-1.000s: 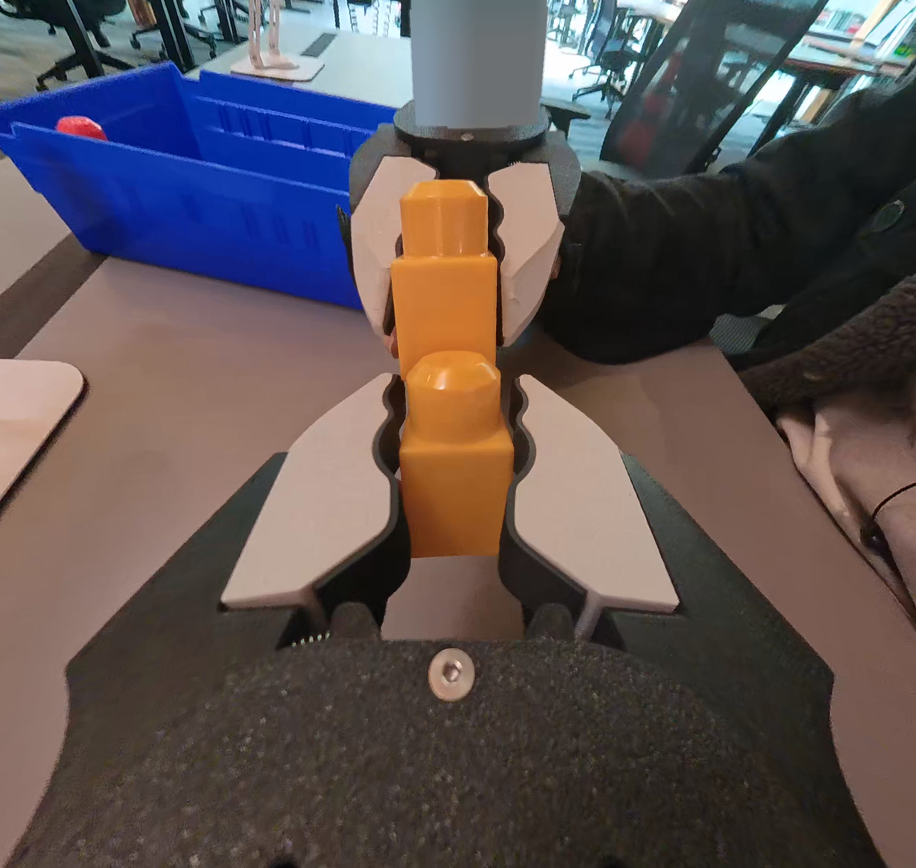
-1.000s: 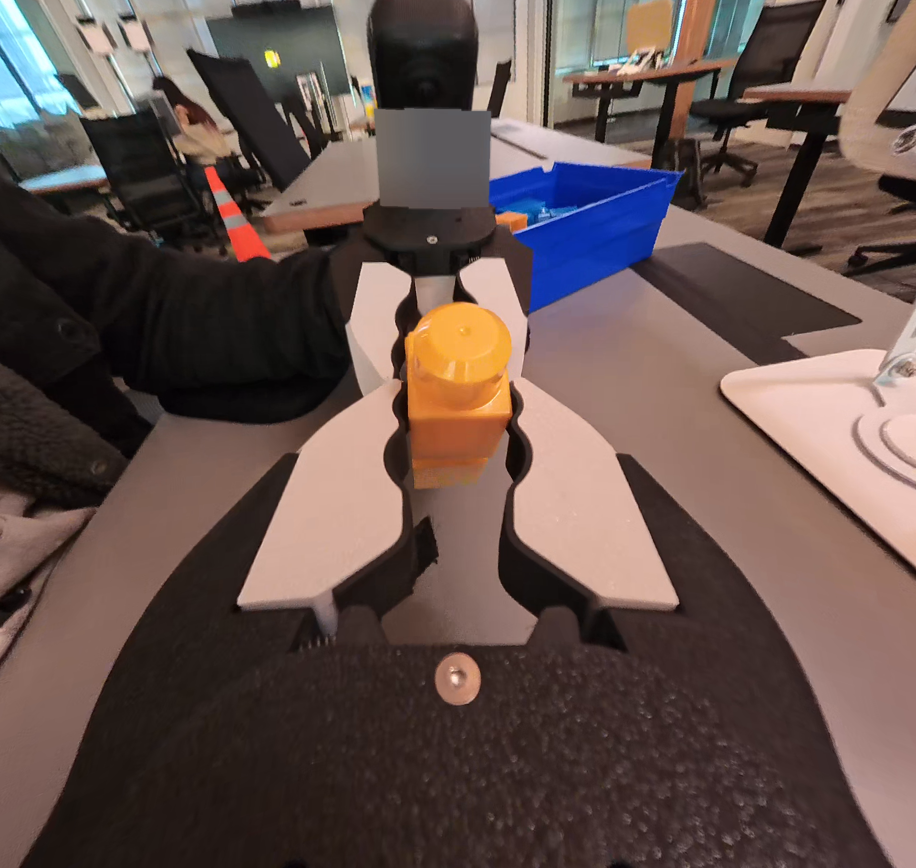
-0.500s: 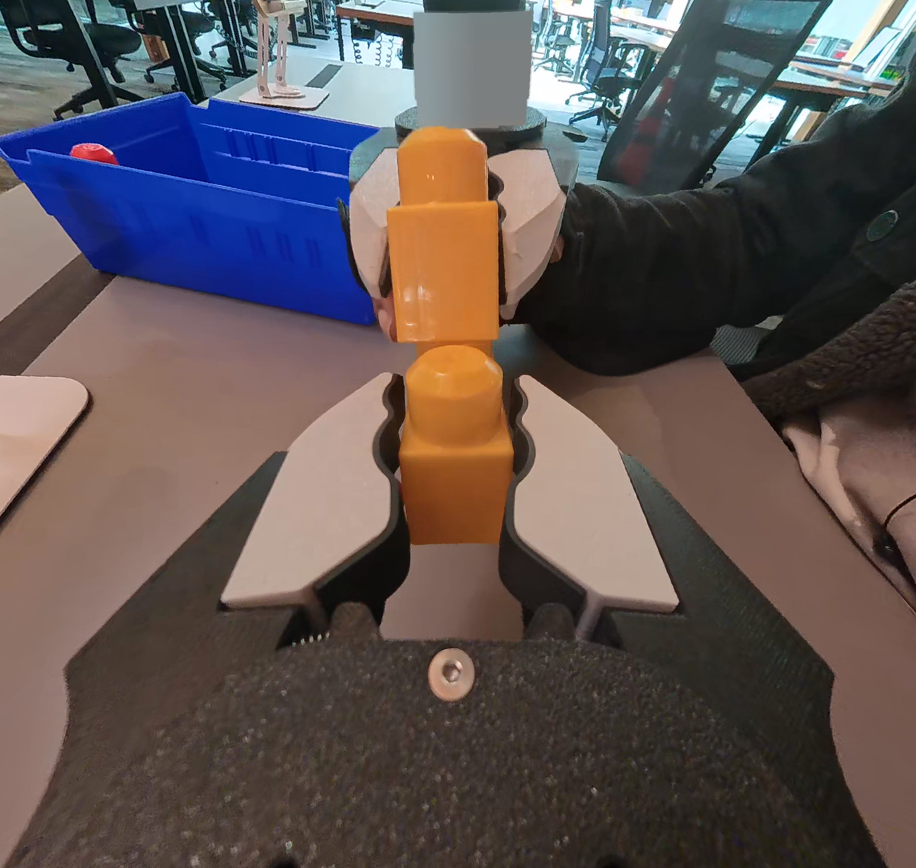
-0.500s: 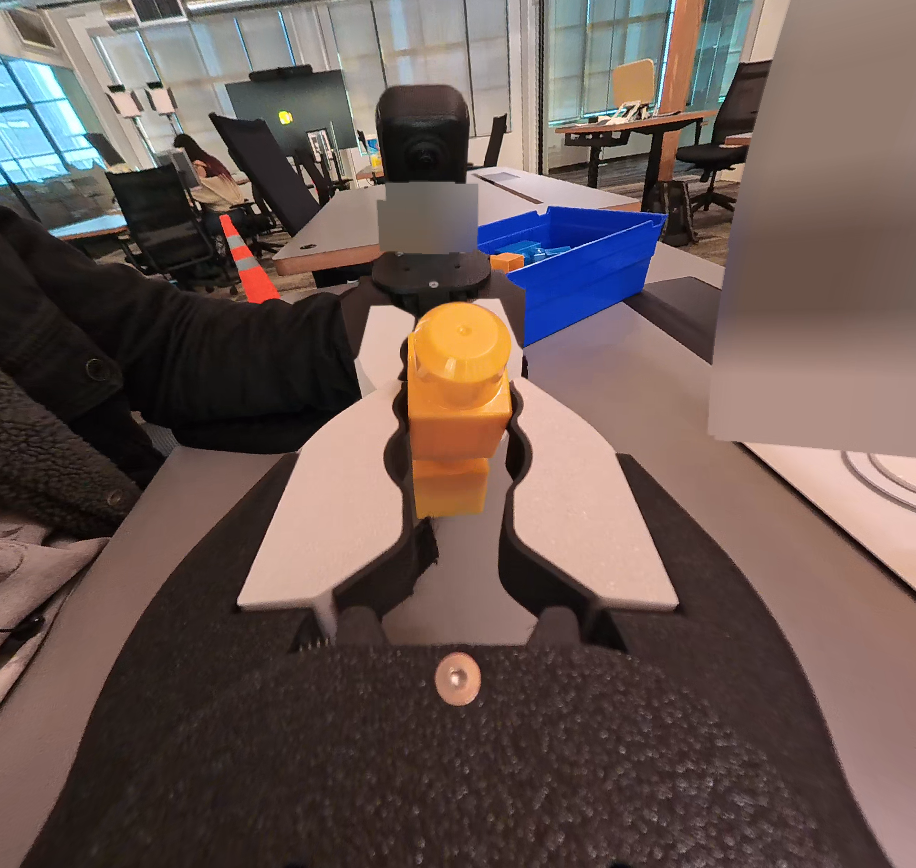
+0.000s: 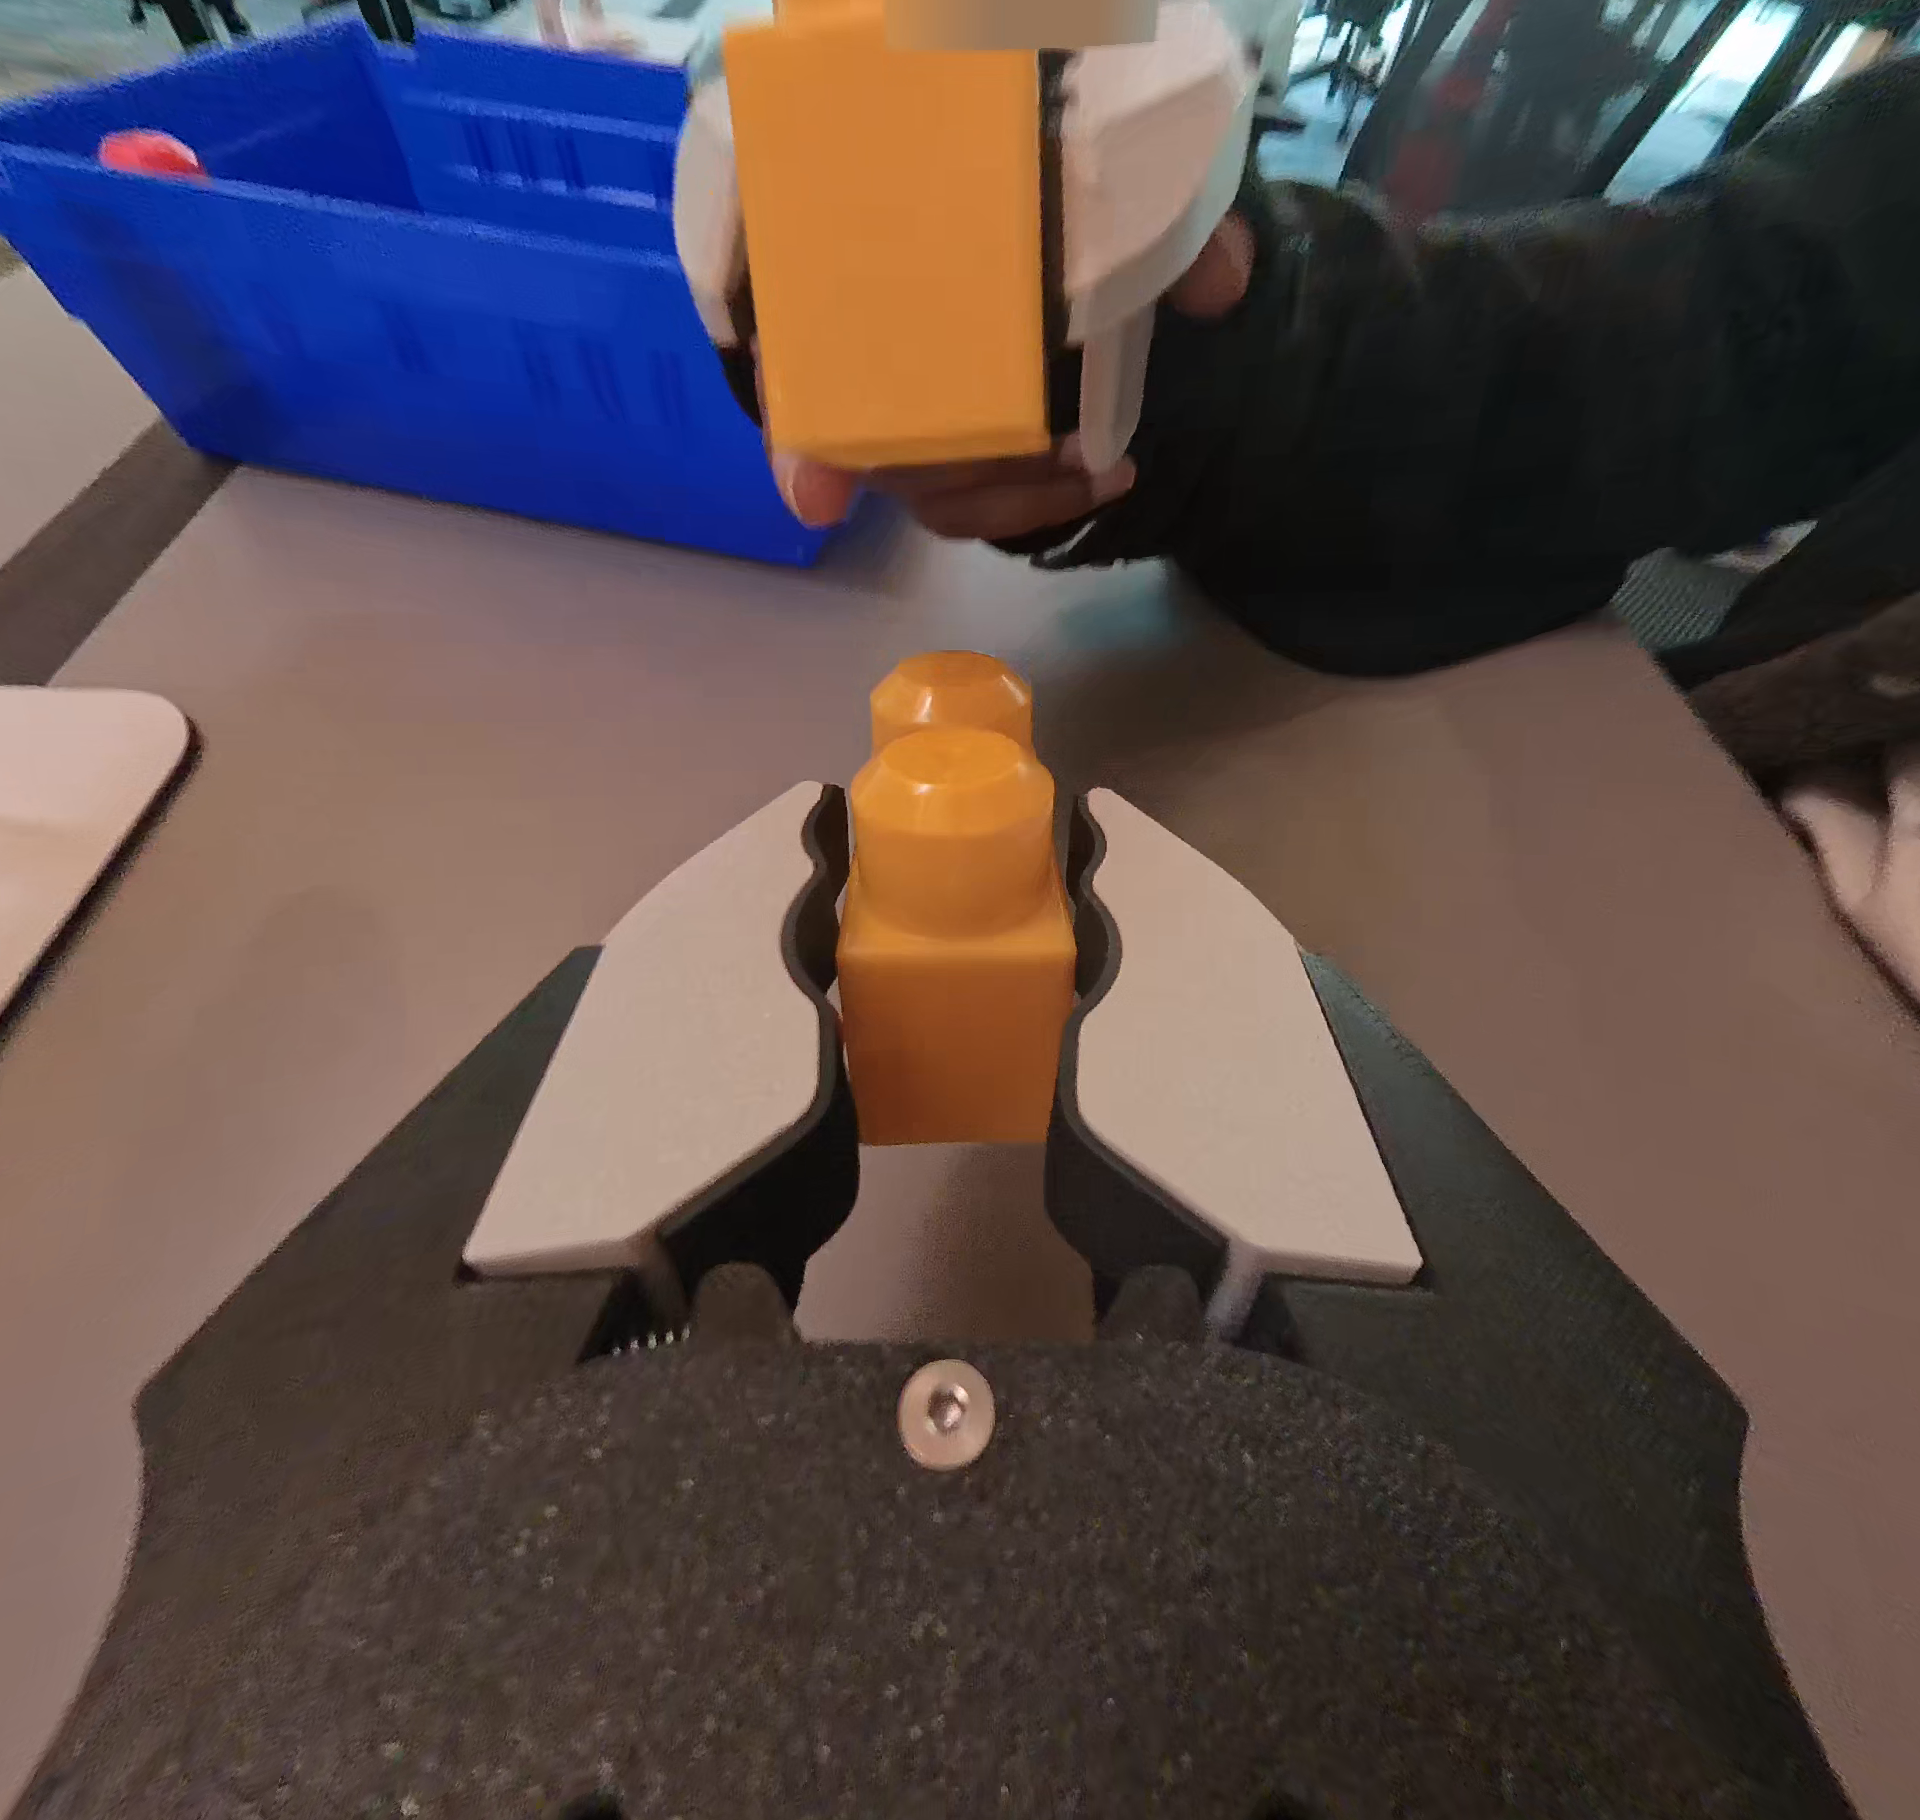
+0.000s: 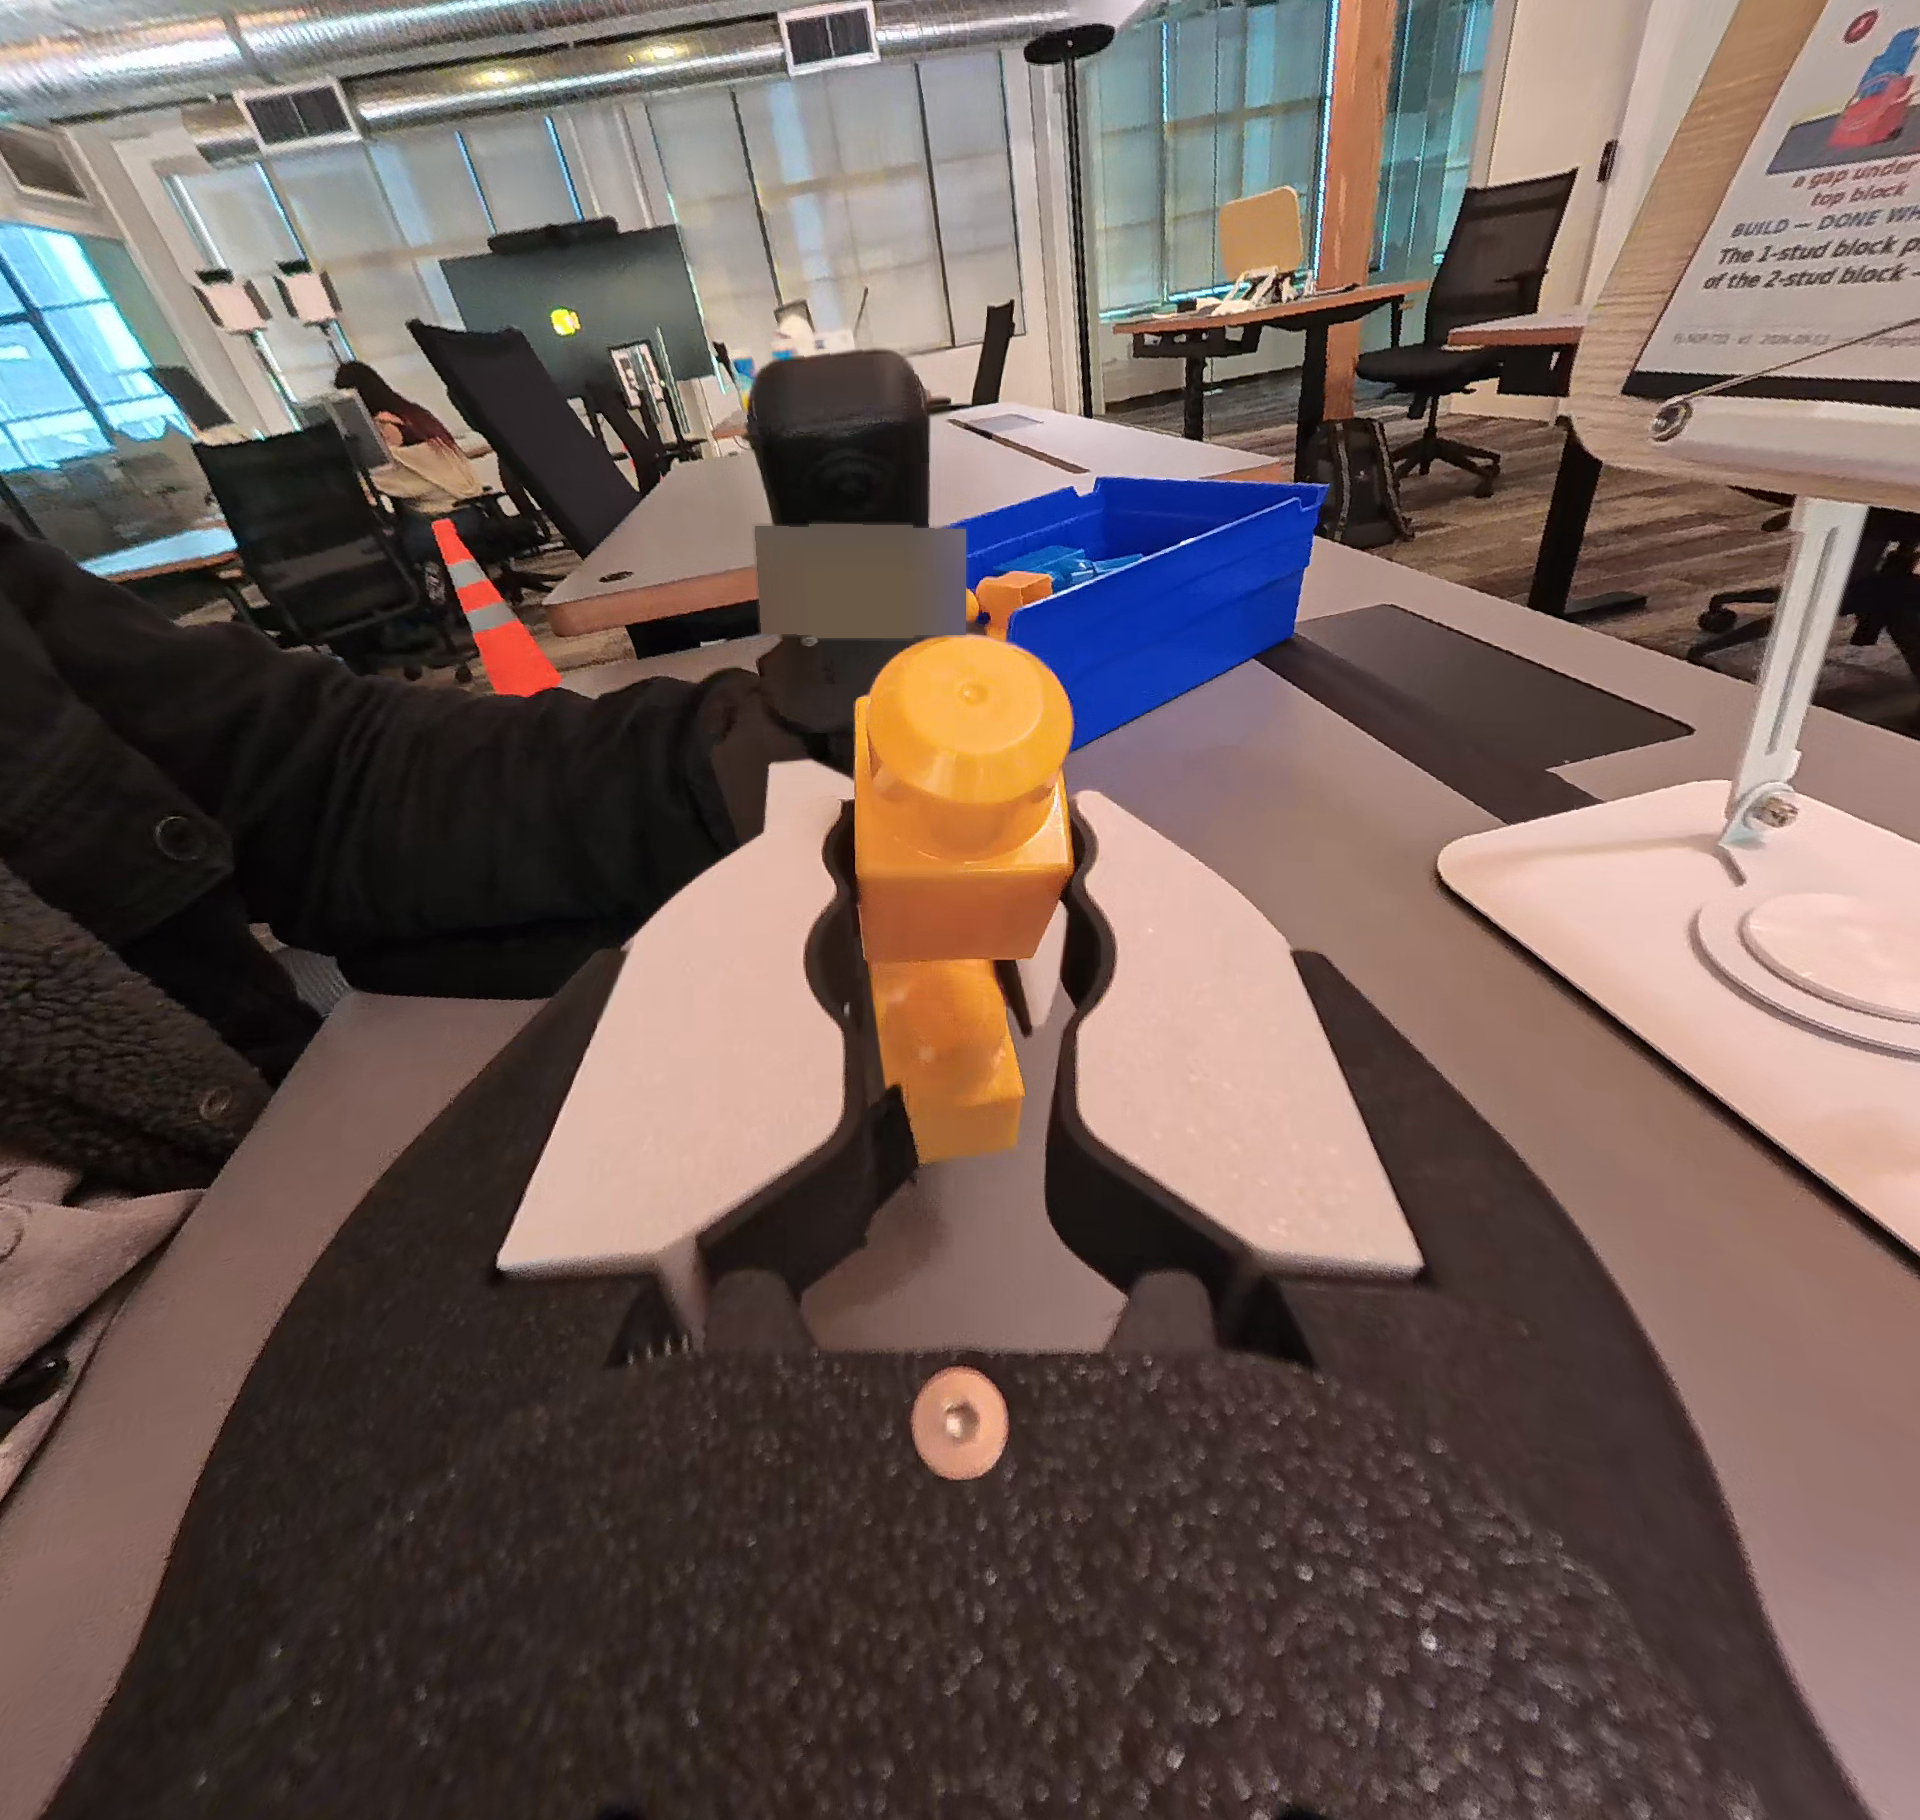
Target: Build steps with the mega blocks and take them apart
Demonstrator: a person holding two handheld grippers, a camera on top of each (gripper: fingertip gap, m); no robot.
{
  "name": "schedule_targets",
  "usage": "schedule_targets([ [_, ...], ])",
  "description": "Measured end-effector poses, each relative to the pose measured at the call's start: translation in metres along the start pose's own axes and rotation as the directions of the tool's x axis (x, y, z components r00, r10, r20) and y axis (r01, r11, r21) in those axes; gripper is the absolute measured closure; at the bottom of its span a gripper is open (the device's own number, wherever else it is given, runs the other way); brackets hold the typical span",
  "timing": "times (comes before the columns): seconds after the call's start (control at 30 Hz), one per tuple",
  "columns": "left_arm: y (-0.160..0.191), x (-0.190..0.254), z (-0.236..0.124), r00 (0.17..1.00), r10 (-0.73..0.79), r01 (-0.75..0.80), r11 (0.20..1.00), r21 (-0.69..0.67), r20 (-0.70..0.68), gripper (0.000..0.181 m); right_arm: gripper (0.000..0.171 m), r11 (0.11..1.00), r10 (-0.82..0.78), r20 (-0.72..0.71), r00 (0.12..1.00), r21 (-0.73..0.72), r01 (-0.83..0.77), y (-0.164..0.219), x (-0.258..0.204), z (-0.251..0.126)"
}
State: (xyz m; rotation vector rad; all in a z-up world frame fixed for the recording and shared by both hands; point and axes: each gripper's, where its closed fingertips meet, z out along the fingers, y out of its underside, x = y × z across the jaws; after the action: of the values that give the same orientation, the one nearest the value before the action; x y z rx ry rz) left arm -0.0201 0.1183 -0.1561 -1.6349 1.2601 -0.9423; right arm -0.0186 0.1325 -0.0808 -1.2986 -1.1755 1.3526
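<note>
Left hand-held gripper (image 5: 951, 949) pinches the orange two-stud plastic block (image 5: 951, 939) low over the surface (image 5: 416, 783); right hand-held gripper (image 6: 961, 897) pinches the orange one-stud block (image 6: 961, 814) above it. Judgement: pull straight apart, no twisting.

Ahead of your left gripper (image 5: 951, 897): bare grey table (image 5: 499, 731), open to pass.
Far left: blue bin (image 5: 364, 295) blocks that edge.
Far right: your sleeve (image 5: 1507, 368) lies across.
Right side: white stand base (image 6: 1662, 939) fills the table there.
</note>
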Motion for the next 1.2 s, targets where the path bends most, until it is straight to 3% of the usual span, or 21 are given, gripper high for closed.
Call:
schedule_targets([
  [0.6, 0.072, -0.012, 0.009, 0.998, 0.059, -0.049, 0.948, -0.313, 0.024, 0.138, 0.134, 0.999, 0.005, -0.021, 1.000, -0.047, -0.006, 0.009, 0.004, 0.003],
  [0.8, 0.080, -0.015, 0.009, 0.992, 0.115, -0.089, 0.921, -0.378, 0.049, 0.124, 0.134, 0.999, 0.006, -0.024, 1.000, -0.052, -0.007, 0.010, 0.005, 0.002],
  [0.97, 0.080, -0.012, 0.008, 0.990, 0.131, -0.101, 0.906, -0.411, 0.045, 0.129, 0.134, 0.999, 0.007, -0.024, 1.000, -0.053, -0.008, 0.010, 0.005, 0.002],
  [1.03, 0.081, -0.014, 0.008, 0.990, 0.129, -0.095, 0.905, -0.414, 0.054, 0.139, 0.134, 0.999, 0.008, -0.023, 1.000, -0.054, -0.009, 0.010, 0.005, 0.002],
  [1.2, 0.077, -0.018, 0.006, 0.981, 0.179, -0.125, 0.883, -0.452, 0.078, 0.139, 0.134, 0.998, 0.007, -0.023, 1.000, -0.055, -0.008, 0.010, 0.005, 0.002],
])
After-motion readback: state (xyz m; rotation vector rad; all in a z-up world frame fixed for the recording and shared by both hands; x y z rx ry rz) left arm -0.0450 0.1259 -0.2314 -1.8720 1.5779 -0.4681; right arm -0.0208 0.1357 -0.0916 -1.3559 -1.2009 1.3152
